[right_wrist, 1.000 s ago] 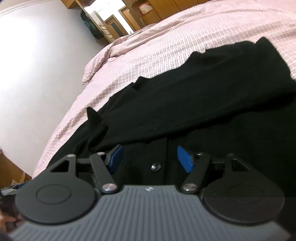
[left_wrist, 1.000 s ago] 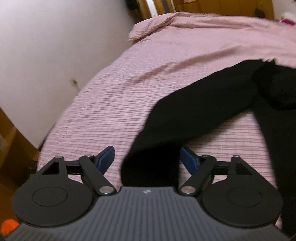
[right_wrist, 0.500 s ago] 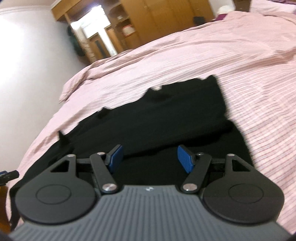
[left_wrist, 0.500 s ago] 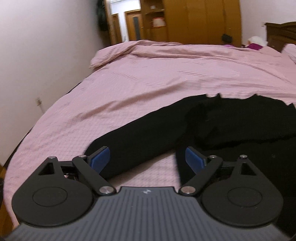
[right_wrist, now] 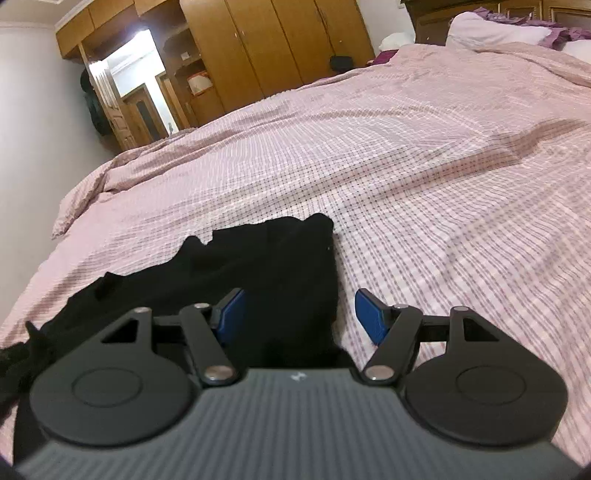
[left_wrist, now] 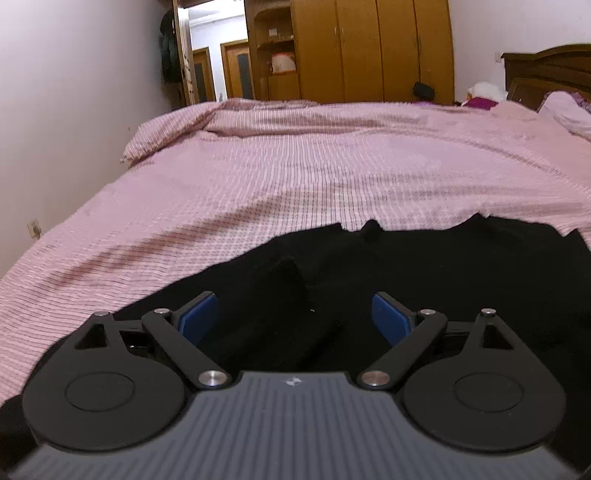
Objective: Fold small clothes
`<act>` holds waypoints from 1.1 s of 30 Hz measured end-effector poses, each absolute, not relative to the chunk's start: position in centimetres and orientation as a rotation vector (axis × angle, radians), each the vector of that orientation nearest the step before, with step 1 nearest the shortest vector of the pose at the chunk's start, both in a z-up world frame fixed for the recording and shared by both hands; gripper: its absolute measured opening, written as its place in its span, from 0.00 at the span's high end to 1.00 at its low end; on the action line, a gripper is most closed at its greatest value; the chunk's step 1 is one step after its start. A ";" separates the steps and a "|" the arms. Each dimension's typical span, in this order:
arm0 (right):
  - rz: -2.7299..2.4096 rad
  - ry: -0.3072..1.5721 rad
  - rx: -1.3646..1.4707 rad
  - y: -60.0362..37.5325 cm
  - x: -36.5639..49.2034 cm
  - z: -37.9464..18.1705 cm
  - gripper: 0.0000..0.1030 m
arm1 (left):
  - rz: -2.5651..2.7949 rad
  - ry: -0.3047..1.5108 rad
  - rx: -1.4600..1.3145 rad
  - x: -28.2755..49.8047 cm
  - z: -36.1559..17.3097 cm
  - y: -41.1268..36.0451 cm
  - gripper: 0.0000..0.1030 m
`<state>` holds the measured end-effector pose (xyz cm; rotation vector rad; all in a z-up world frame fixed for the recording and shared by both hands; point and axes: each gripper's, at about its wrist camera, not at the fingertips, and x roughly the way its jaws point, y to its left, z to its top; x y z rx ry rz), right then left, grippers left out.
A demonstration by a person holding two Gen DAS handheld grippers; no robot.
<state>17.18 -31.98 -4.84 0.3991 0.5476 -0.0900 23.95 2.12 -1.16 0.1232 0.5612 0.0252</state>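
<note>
A black garment lies on a pink checked bedspread; the tool pads are blue.

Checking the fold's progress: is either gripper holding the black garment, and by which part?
Nothing is held. Left gripper and right gripper hang open above the black garment.

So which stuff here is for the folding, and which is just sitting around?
For the folding:
- black garment, spread on the pink bedspread
- left gripper, open
- right gripper, open

Just sitting around:
- wooden wardrobe
- pillow
- small black thing by the wardrobe
</note>
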 end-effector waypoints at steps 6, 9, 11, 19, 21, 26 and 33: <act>-0.100 0.614 0.304 -30.7 20.3 -7.1 0.36 | 0.177 0.654 0.227 26.6 -4.9 3.1 0.09; -0.104 0.578 0.266 -30.6 20.1 -8.4 0.36 | 0.282 0.644 0.211 26.2 -5.0 6.0 0.09; -0.100 0.564 0.281 -30.9 19.8 -8.7 0.36 | 0.318 0.643 0.151 26.0 -4.5 8.3 0.09; -0.142 0.568 0.290 -30.7 19.2 -7.4 0.35 | 0.339 0.634 0.068 24.5 -2.1 11.7 0.09; -0.151 0.543 0.303 -30.8 18.2 -6.5 0.35 | 0.304 0.621 0.079 24.0 -2.1 11.0 0.09; -0.145 0.562 0.243 -30.7 17.5 -6.5 0.35 | 0.281 0.665 0.188 24.9 -4.3 9.0 0.09; -0.133 0.599 0.226 -31.1 18.1 -8.5 0.33 | 0.277 0.678 0.131 25.0 -5.0 10.0 0.05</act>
